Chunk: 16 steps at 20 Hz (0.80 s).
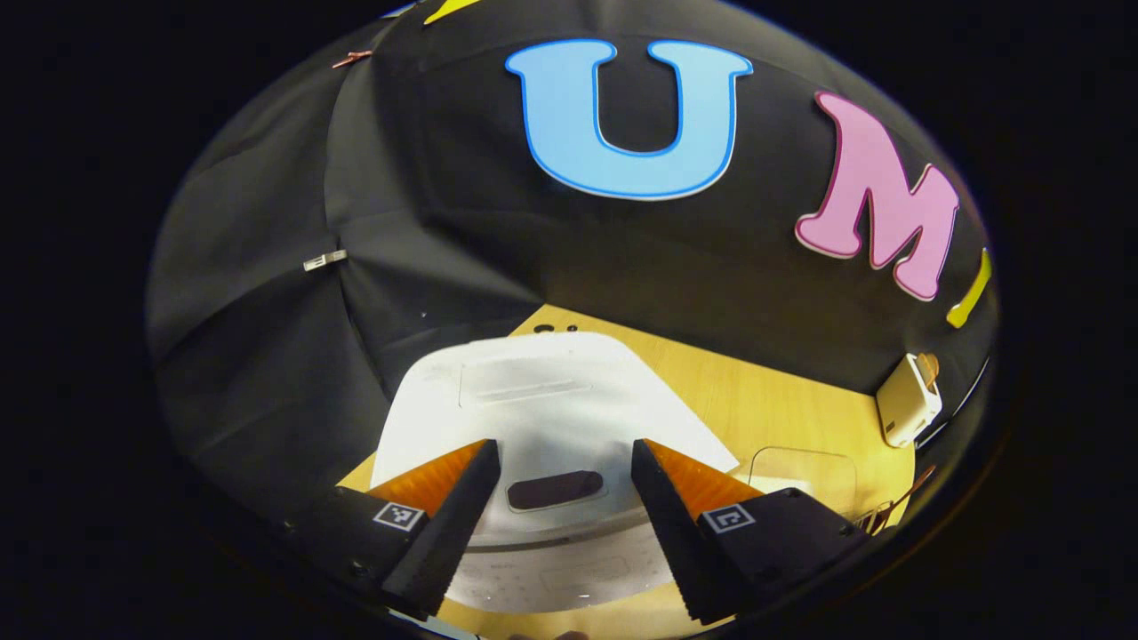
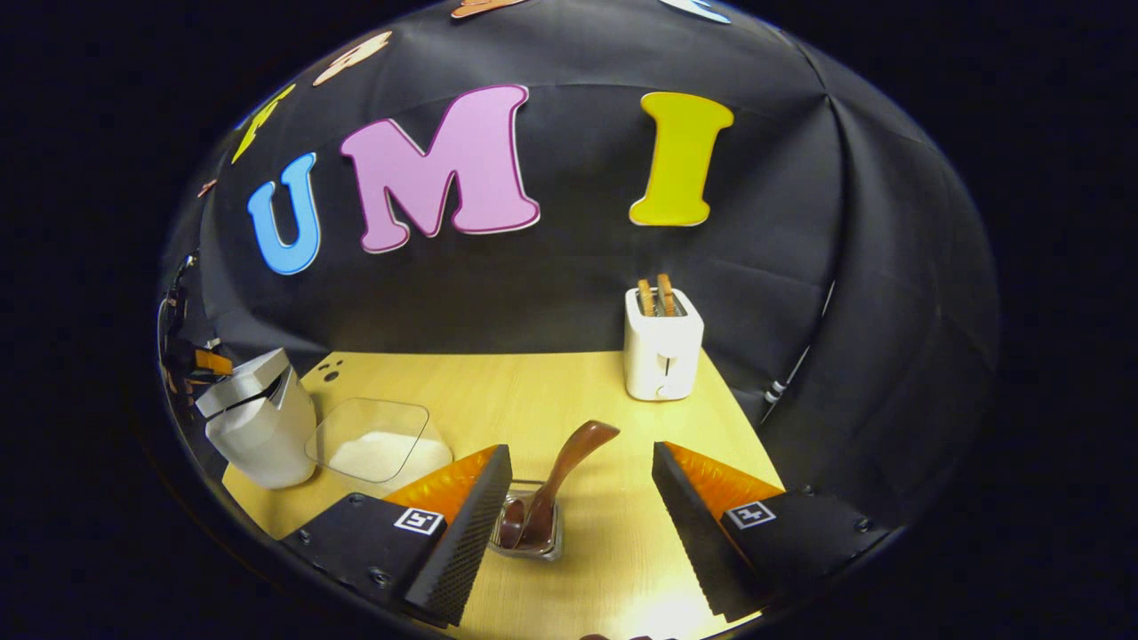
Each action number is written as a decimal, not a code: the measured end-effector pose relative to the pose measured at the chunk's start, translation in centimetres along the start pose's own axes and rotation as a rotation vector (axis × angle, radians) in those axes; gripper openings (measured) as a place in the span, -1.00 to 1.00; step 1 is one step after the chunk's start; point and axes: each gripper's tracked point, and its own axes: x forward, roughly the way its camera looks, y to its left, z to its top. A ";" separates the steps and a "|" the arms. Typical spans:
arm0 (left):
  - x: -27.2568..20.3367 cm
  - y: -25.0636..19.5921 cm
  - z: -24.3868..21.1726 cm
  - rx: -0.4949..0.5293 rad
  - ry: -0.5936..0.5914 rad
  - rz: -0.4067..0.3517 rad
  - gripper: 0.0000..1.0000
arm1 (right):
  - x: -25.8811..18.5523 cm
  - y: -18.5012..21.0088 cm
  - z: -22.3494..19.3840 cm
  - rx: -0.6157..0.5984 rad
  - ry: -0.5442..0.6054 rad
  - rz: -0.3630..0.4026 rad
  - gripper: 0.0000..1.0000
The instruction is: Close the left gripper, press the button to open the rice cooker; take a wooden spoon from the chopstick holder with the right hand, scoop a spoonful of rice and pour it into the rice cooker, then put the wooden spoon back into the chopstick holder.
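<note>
In the left gripper view the left gripper (image 1: 564,484), fingers spread, hangs directly over the white rice cooker (image 1: 542,409) at the worktop's (image 1: 756,400) left edge, its dark button (image 1: 556,489) between the fingers; in the right gripper view the spread right gripper (image 2: 578,498) brackets the chopstick holder (image 2: 529,533) near the front edge, the brown wooden spoon (image 2: 560,480) leaning up and rightward.

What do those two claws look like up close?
Each claw, left and right, has two wedge-shaped fingers with ridged inner faces, fixed to dark blocks with screws. Each block carries a small square black-and-white marker.
</note>
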 end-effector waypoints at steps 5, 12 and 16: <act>1.6 -0.1 -2.6 0.023 0.024 0.028 1.00 | -0.7 2.4 -1.6 -0.045 0.036 0.059 0.97; 1.6 -0.4 -1.7 0.049 -0.031 -0.003 0.99 | -1.6 5.5 -1.4 -0.026 0.019 0.068 0.98; 0.2 0.6 -0.7 0.055 -0.063 -0.035 0.92 | -2.8 7.0 0.2 -0.022 -0.017 0.041 0.97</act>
